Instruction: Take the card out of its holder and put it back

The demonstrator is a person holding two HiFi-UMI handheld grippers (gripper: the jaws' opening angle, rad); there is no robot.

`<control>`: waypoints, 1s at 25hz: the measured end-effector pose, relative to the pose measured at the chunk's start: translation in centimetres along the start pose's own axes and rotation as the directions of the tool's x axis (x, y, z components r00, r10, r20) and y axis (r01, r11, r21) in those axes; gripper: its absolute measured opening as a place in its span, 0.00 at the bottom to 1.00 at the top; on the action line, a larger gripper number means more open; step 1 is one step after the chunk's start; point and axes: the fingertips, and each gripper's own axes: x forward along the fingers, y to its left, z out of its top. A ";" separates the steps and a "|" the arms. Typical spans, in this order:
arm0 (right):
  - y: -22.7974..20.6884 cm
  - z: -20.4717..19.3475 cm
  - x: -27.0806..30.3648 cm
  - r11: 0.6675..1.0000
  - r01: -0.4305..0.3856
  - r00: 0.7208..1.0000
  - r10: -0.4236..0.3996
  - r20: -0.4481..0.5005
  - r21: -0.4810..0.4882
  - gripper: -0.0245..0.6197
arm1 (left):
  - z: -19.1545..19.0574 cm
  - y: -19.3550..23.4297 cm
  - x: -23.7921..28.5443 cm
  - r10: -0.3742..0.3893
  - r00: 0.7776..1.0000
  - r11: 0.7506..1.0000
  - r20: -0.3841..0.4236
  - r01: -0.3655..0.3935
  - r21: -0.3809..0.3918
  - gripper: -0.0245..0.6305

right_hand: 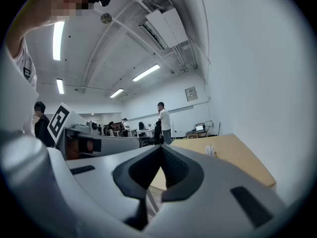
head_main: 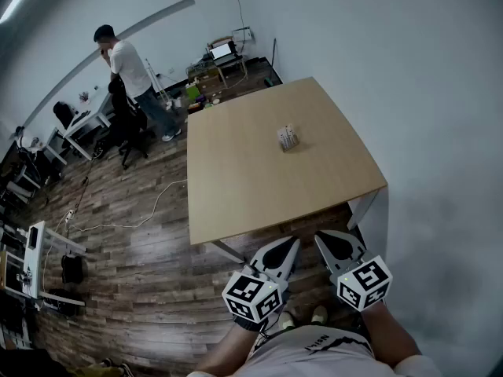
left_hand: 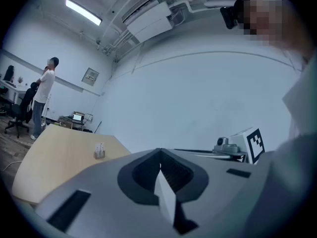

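Out on the middle of the pale wooden table [head_main: 236,179], seen from the head view, stands the small card holder [head_main: 289,142] with the card [head_main: 288,133] upright in it, alone on the top and well apart from both tools. The left tongs [head_main: 288,247] and the right tongs [head_main: 324,242] are held low against the body, off the near edge of the table and over the plank floor [head_main: 134,273], and each is pinched shut with nothing in it. A person [head_main: 132,71] stands by the desks at the far side of the room. In the left gripper view the left tongs [left_hand: 160,153] have their two pads pressed together on nothing, and the card holder [left_hand: 99,151] shows small on the table [left_hand: 54,157] beyond them to the left. In the right gripper view the right tongs [right_hand: 161,148] are likewise closed tight and empty, with the card holder [right_hand: 211,151] far off on the table [right_hand: 237,157] to the right. It is too small in every view to make out how deep the card sits. From where I stand, I'd judge the card light, thin and fairly stiff, but easy to bend or crease if squeezed hard, and slick on its faces. The stand looks light too, so it may slide or tip when the card is pulled. The sensible hold is the card's top edge above the stand, pinched flat across both faces, with the other tongs steadying the base.
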 end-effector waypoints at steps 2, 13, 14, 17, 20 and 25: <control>-0.1 -0.1 -0.3 1.000 -0.005 1.000 0.005 0.000 0.001 0.06 | -0.2 -0.3 0.2 0.000 1.000 1.000 0.000 0.000 -0.002 0.06; -1.9 2.6 -2.4 1.000 -0.006 0.998 0.006 0.064 0.000 0.06 | 1.3 0.0 0.7 0.038 0.999 0.999 0.027 -0.039 0.024 0.06; -2.4 2.3 -2.4 1.000 -0.002 0.998 0.002 0.063 0.007 0.06 | 1.1 0.3 1.0 0.045 0.999 0.999 0.025 -0.045 0.023 0.06; -3.5 1.7 -2.6 1.000 -0.004 0.998 0.003 0.061 0.022 0.06 | 0.7 0.3 1.8 0.058 0.998 0.998 0.022 -0.058 0.022 0.06; -4.2 1.8 -2.9 1.000 -0.011 0.998 0.009 0.067 0.021 0.06 | 0.6 0.0 2.8 0.065 0.998 0.997 0.021 -0.066 0.027 0.06; -5.5 2.1 -3.4 1.000 -0.012 0.997 0.010 0.072 0.017 0.06 | 0.3 -0.7 4.2 0.067 0.998 0.997 0.013 -0.068 0.035 0.06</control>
